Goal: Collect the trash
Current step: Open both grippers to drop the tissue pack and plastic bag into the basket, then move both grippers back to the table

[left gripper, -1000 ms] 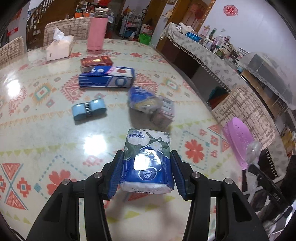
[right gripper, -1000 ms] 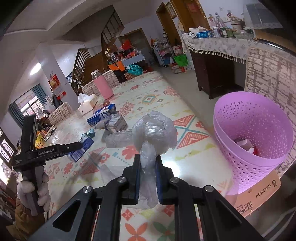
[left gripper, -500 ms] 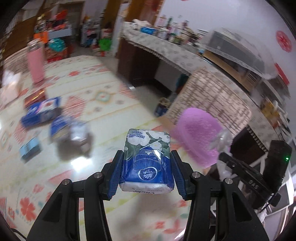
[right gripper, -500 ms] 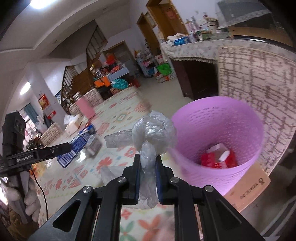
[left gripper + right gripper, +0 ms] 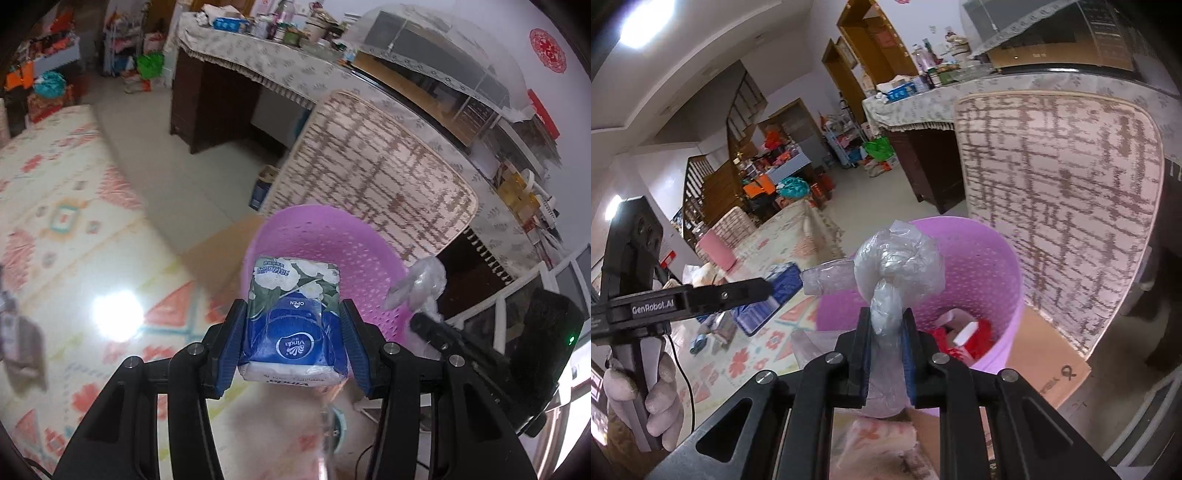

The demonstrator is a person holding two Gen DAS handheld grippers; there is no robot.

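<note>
Left wrist view: the left gripper (image 5: 293,345) pinches a blue tissue pack (image 5: 293,321) by its two long sides, the blue pads pressed against the wrapper. The pack's long axis runs straight out along the fingers, its flowered end pointing away from the jaws and its white end nearest the camera. Just beyond that far end stands the pink basket (image 5: 325,240), its perforated wall rising behind the pack. To the right of the jaws is a knotted clear plastic bag (image 5: 421,282), carried by the other gripper. To the left spreads a patterned tablecloth (image 5: 74,236) with a bright glare spot; behind the basket is a woven chair back (image 5: 380,166).

Right wrist view: the right gripper (image 5: 886,339) is nearly closed, pinching the neck of the plastic bag (image 5: 897,264). The bag stands upright out of the jaws, its knot above the fingertips and a loose tail pointing left. Directly ahead, past the knot, opens the basket (image 5: 990,266), with red and white packaging (image 5: 964,334) at its bottom. Left of the jaws, a gloved hand (image 5: 646,398) holds the left gripper's handle.
</note>
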